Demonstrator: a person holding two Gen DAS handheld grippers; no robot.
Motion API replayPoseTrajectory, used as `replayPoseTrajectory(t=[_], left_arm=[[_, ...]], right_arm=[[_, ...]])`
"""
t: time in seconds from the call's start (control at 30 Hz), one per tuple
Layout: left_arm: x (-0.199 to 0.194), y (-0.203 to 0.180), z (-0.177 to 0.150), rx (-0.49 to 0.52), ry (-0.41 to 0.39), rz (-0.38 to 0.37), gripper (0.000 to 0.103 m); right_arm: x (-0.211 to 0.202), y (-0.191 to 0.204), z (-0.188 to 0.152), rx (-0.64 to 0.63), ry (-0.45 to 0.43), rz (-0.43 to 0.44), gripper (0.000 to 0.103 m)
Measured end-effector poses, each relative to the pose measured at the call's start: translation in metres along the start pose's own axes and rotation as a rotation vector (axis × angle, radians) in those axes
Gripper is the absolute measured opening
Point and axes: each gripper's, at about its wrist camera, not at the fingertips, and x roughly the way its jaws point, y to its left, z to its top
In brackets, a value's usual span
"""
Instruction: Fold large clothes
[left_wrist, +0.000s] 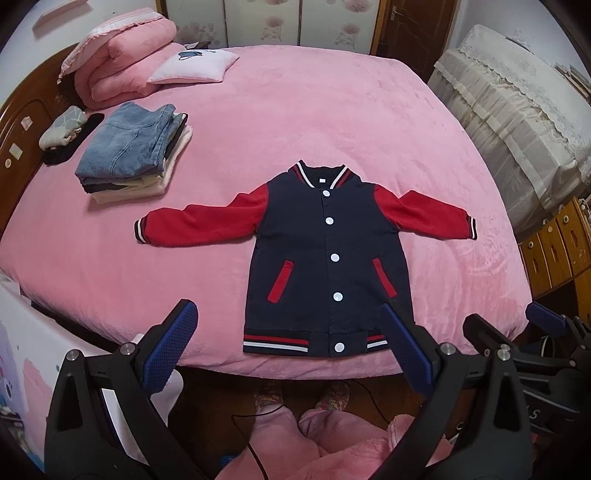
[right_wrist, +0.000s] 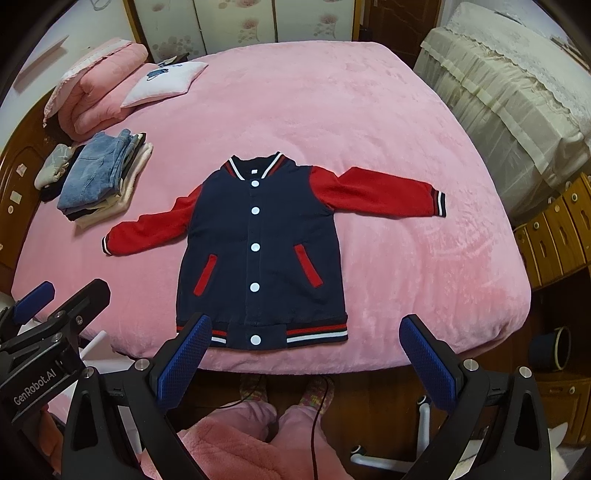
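Observation:
A navy varsity jacket (left_wrist: 325, 254) with red sleeves and white snaps lies flat and face up on the pink bed, both sleeves spread out sideways; it also shows in the right wrist view (right_wrist: 258, 251). Its striped hem is near the bed's front edge. My left gripper (left_wrist: 291, 325) is open and empty, held above the hem in front of the bed. My right gripper (right_wrist: 306, 336) is open and empty, also just short of the hem. Each gripper shows at the edge of the other's view.
A stack of folded clothes topped with jeans (left_wrist: 129, 151) sits at the bed's left. A folded pink quilt (left_wrist: 125, 55) and a small pillow (left_wrist: 192, 66) lie at the head. A wooden headboard (left_wrist: 18, 147) is on the left, drawers (left_wrist: 561, 247) on the right. The person's slippered feet (left_wrist: 303, 398) stand below.

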Motion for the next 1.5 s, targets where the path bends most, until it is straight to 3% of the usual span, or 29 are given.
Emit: replayPoseTrajectory(t=[0.27, 0.47, 0.63, 0.77, 0.83, 0.93, 1.0, 1.1, 1.23, 1.4, 1.5], left_arm=[[-0.015, 0.010, -0.030, -0.146, -0.040, -0.049, 0.098], [-0.005, 0.037, -0.049, -0.258, 0.036, -0.023, 0.098], [0.041, 0.090, -0.057, -0.442, 0.135, -0.050, 0.098], [0.096, 0.148, -0.049, -0.640, 0.182, -0.063, 0.098], [0.133, 0.186, -0.046, -0.792, 0.221, -0.057, 0.098], [0.187, 0.238, -0.040, -1.016, 0.261, -0.071, 0.098], [0.216, 0.265, -0.037, -1.101, 0.269, -0.061, 0.098], [0.263, 0.308, -0.029, -1.164, 0.252, -0.039, 0.096], [0.307, 0.347, -0.017, -1.194, 0.220, -0.044, 0.086], [0.344, 0.384, -0.007, -1.226, 0.155, -0.025, 0.081], [0.353, 0.391, -0.003, -1.233, 0.108, -0.023, 0.061]], right_arm=[[-0.017, -0.003, -0.003, -0.093, -0.090, 0.060, 0.103], [-0.023, 0.005, -0.009, -0.154, -0.193, 0.130, 0.103], [-0.013, 0.038, -0.017, -0.270, -0.251, 0.159, 0.103], [0.017, 0.078, -0.019, -0.360, -0.191, 0.169, 0.103], [0.037, 0.096, -0.019, -0.383, -0.143, 0.169, 0.103], [0.073, 0.118, -0.014, -0.387, -0.084, 0.159, 0.103], [0.102, 0.131, -0.008, -0.369, -0.034, 0.143, 0.103], [0.151, 0.149, 0.005, -0.315, 0.034, 0.136, 0.103], [0.204, 0.168, 0.025, -0.247, 0.078, 0.102, 0.103], [0.258, 0.186, 0.053, -0.133, 0.125, 0.063, 0.103], [0.278, 0.189, 0.065, -0.071, 0.145, 0.060, 0.103]])
